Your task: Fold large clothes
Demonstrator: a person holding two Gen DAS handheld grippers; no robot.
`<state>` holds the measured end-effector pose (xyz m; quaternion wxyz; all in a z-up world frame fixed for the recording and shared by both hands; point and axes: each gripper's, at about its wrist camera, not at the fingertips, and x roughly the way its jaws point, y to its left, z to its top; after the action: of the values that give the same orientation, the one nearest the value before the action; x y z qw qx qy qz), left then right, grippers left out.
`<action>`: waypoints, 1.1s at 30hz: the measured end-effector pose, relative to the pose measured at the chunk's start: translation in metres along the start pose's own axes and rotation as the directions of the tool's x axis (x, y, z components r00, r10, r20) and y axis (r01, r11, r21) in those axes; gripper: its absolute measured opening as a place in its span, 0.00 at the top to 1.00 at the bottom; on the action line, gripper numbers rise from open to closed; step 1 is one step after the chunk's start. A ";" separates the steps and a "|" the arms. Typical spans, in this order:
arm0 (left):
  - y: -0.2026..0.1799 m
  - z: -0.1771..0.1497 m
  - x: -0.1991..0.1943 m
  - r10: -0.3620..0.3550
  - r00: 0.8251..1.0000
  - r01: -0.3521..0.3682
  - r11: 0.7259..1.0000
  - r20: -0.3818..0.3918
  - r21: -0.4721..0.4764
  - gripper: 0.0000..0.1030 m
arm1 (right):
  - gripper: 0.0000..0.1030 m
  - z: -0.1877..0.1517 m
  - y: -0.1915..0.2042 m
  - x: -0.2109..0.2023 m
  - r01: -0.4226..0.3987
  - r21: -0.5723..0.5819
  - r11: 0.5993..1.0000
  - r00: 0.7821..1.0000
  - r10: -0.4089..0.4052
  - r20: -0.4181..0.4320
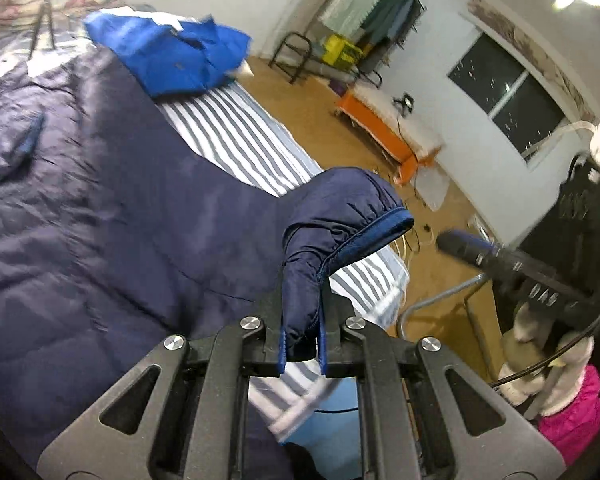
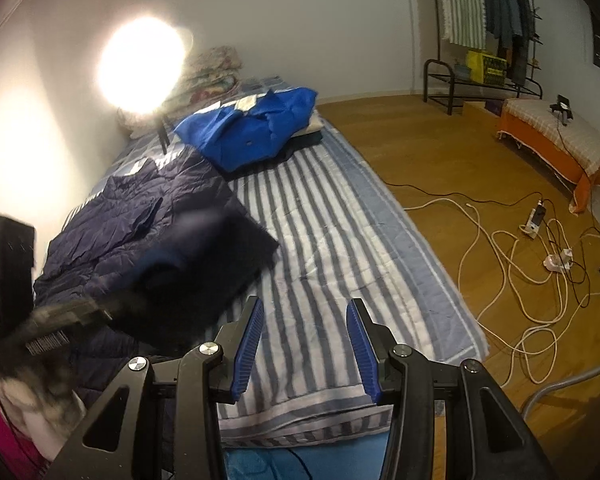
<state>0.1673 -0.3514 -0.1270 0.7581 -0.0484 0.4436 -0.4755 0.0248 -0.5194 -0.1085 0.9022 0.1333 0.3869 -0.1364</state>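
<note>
From the left wrist camera, the left gripper (image 1: 302, 344) has its blue-padded jaws clamped on the elastic-trimmed cuff (image 1: 340, 232) of a dark navy quilted puffer jacket (image 1: 100, 208), and the sleeve end stands up out of the jaws above the bed. The rest of the jacket lies spread over the left part of a blue-and-white striped bed cover (image 1: 236, 132), and a bright blue folded garment (image 1: 172, 56) rests farther up the bed. The step in hand looks like folding a sleeve in: the cuff is gripped and lifted, and the next move probably calls for carrying it across onto the jacket's body and laying it flat before letting go. At the right edge, a dark blurred tool with a blue tip, likely the other gripper, and a person's pale and pink sleeves are only partly in view. From the right wrist camera, the right gripper (image 2: 306, 344) holds nothing; its jaws stand partly apart over bare striped cover near the foot of the bed. The navy jacket (image 2: 140, 216) sits to its left, with the lifted sleeve and the left gripper in front of it smeared into a dark blur, so the grip cannot be read here. A glaring lamp (image 2: 140, 64) washes out the bed's head end, and loose cables (image 2: 516, 264) trail over the wooden floor.
</note>
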 end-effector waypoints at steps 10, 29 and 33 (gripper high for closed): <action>0.108 0.034 -0.095 0.150 0.974 -0.129 0.983 0.168 -0.131 0.92 | 0.56 0.025 0.081 0.039 -0.062 -0.108 0.992 0.998 0.059 -0.031; 0.358 -0.008 -0.221 0.564 0.804 -0.435 0.775 0.191 -0.459 0.92 | 0.57 0.028 0.200 0.134 -0.205 -0.240 0.949 0.971 0.165 -0.175; 0.397 -0.011 -0.226 0.581 0.796 -0.436 0.745 0.170 -0.506 0.92 | 0.57 0.021 0.200 0.141 -0.198 -0.244 0.949 0.968 0.151 -0.199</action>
<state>0.3938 0.0412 -0.1885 0.8892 -0.1700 0.4076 -0.1198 0.2019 -0.3613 -0.1708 0.8822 0.0582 0.4672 0.0089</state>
